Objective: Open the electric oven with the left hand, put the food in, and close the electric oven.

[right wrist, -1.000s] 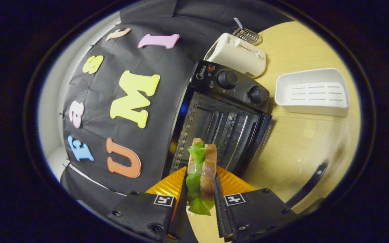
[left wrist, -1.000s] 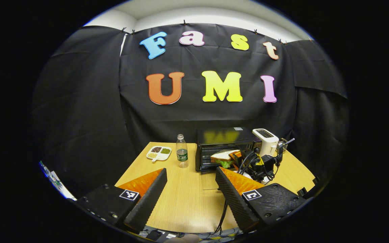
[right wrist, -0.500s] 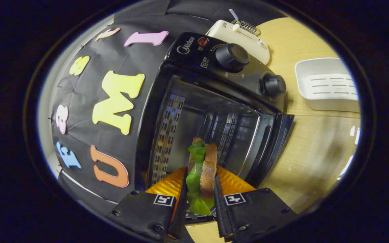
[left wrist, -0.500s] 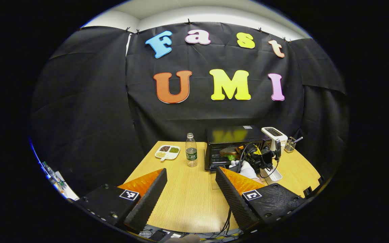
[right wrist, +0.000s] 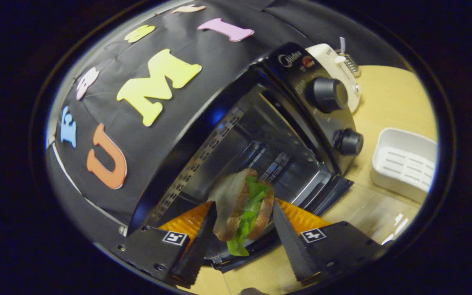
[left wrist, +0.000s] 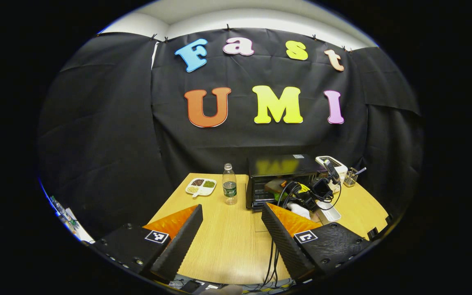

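Your left gripper point(left wrist: 231, 229) hovers low over the near edge of the wooden worktop point(left wrist: 228, 241), its fingers spread wide with nothing between them. Past it, going back, stand a water bottle point(left wrist: 230, 184) and a divided dish point(left wrist: 201, 186) to the left, and the black oven point(left wrist: 279, 172) against the booth's dark cloth wall point(left wrist: 96, 123), with a white toaster point(left wrist: 334, 166) just beside it on the right. The oven door lies folded down toward you. In the left gripper view your right gripper point(left wrist: 301, 196), trailing cables, sits at the oven's mouth.

In the right gripper view your right gripper point(right wrist: 242, 241) has its fingers parted: the left finger point(right wrist: 197, 246) touches the sandwich point(right wrist: 242, 211), while a gap shows between the right finger point(right wrist: 289, 241) and the bread, so both fingers do not press on it. The sandwich, lettuce hanging from it, lies tilted between the fingers just inside the open oven point(right wrist: 260, 135) cavity, above the lowered door. Beyond, to the right, a white tray point(right wrist: 404, 164) rests on the worktop point(right wrist: 387, 102) near the oven's two knobs point(right wrist: 329, 95).
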`<state>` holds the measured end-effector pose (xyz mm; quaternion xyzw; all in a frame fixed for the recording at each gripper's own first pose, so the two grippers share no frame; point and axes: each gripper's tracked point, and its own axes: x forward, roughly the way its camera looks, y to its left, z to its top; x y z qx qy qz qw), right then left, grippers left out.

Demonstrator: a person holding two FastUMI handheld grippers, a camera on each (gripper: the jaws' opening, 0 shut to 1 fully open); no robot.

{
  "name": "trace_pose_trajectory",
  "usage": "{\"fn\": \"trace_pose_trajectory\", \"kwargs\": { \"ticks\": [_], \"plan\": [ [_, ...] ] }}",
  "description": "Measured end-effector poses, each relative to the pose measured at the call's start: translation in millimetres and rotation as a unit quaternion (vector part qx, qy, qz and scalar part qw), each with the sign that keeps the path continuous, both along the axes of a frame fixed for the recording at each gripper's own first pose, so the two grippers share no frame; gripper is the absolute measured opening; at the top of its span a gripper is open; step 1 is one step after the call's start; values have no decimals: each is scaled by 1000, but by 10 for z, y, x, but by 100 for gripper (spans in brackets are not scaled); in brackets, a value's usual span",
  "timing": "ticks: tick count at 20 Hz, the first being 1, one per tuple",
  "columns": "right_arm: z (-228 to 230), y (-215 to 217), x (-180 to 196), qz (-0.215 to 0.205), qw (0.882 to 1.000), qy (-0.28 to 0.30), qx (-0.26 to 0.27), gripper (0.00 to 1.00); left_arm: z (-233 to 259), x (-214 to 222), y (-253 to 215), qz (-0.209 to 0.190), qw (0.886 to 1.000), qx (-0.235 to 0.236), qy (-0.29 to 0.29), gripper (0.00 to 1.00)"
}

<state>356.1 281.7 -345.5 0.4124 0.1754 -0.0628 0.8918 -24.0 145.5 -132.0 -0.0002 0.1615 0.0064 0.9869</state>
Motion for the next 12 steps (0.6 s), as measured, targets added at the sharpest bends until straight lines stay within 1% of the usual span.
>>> {"fn": "trace_pose_trajectory", "kwargs": {
  "ticks": [1, 2, 4, 7, 8, 10, 11, 12],
  "plan": [
    [10, -34, -48, 5, 999, 1, -35, 82, 12, 9, -16, 0, 1000, -5, -4, 95],
    [44, -88, -111, 11, 998, 2, -60, 99, 45, 24, -26, -1, 1000, -7, -9, 95],
    [126, -135, -256, 31, 995, 2, -95, 99, 60, 46, -32, -1, 1000, -10, -14, 95],
    [332, -229, -569, 62, 988, -2, -140, 100, 27, 27, -35, 0, 1000, -13, -15, 95],
    [417, -256, -707, 81, 985, -2, -155, 88, 22, 4, -26, -1, 1000, -14, -14, 95],
    [609, -348, -1029, 108, 976, -7, -190, 89, -16, -21, -41, -1, 1000, -15, -14, 95],
    [733, -408, -1185, 120, 972, -11, -203, 100, -31, -47, -38, 0, 1000, -14, -12, 95],
    [845, -453, -1346, 130, 968, -17, -214, 100, -54, -65, -41, 1, 1000, -13, -12, 95]
  ]
}}
